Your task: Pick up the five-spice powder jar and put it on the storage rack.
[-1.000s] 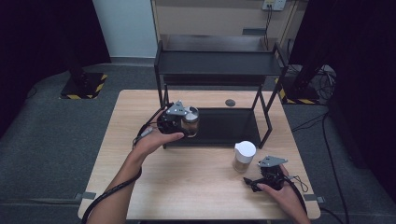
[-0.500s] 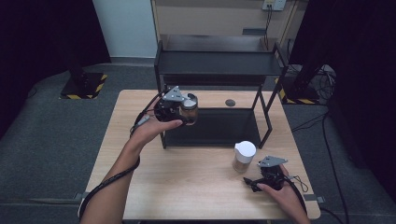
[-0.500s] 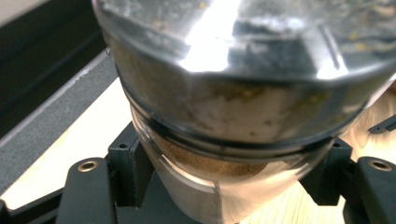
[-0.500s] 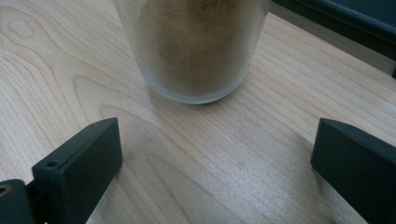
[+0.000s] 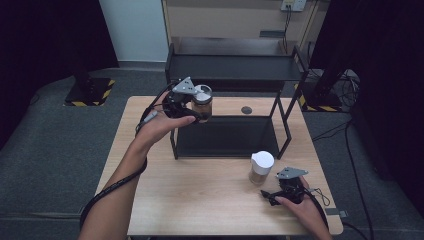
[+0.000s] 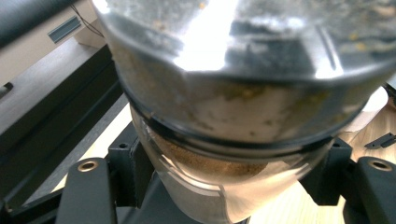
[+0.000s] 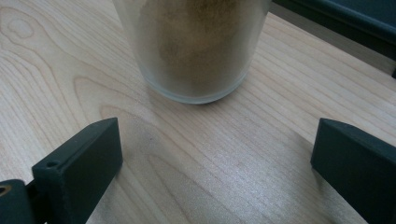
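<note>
A glass jar [image 5: 202, 103] with a silvery lid, partly filled with a brownish powder, is held in the left hand-held gripper [image 5: 192, 107] and is seen lifted clear of the desk [image 5: 200, 200], at about the height of the upper shelf of a black two-tier metal rack [image 5: 235, 70] and just in front of its left front post. In the left gripper view the jar [image 6: 224, 140] is pressed between the two black jaws, which are closed on its glass wall below the lid, so that the jar is gripped firmly at both sides. A second jar [image 5: 261, 168], with a white lid and a similar brown filling, is left standing upright on the wooden desk, just in front of the rack's lower tray and near its right front leg. The right hand-held gripper [image 5: 272, 196] is rested low on the desk, just beside that jar on the near right. In the right gripper view its jaws are spread wide apart and nothing is held between them, while the frosted base of the second jar [image 7: 194, 51] is seen a short way beyond the fingertips, not touched by them. A small dark round object [image 5: 246, 110] is seen on the desk behind the rack's lower tray.
</note>
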`<state>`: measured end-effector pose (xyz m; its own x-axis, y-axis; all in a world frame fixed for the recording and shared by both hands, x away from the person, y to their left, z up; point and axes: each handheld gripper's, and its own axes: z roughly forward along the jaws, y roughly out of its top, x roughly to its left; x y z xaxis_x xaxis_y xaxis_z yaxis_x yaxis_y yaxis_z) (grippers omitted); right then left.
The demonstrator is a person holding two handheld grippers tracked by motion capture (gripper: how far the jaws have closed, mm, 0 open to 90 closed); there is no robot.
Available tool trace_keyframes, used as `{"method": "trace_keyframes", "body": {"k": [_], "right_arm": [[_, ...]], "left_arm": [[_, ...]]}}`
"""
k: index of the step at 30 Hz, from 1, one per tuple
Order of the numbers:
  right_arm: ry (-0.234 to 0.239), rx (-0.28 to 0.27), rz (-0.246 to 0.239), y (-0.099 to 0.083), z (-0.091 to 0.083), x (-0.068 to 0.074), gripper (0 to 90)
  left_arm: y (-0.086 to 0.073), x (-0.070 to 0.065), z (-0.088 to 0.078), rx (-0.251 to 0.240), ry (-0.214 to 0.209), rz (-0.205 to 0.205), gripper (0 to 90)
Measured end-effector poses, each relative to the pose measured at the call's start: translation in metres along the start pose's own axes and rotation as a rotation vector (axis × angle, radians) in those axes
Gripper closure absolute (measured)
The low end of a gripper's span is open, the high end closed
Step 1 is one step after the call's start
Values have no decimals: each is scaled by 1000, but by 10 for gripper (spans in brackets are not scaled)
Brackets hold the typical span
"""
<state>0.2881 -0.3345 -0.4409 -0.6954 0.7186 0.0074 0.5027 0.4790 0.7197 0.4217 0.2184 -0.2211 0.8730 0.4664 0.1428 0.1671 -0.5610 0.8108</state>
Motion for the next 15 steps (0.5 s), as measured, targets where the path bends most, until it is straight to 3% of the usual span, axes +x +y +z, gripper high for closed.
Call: {"method": "trace_keyframes", "body": {"k": [15], "right_arm": [[-1,-2,-5,0,0,0,26]], "left_arm": [[41,-11,-28,-24,62,-19,298]]}}
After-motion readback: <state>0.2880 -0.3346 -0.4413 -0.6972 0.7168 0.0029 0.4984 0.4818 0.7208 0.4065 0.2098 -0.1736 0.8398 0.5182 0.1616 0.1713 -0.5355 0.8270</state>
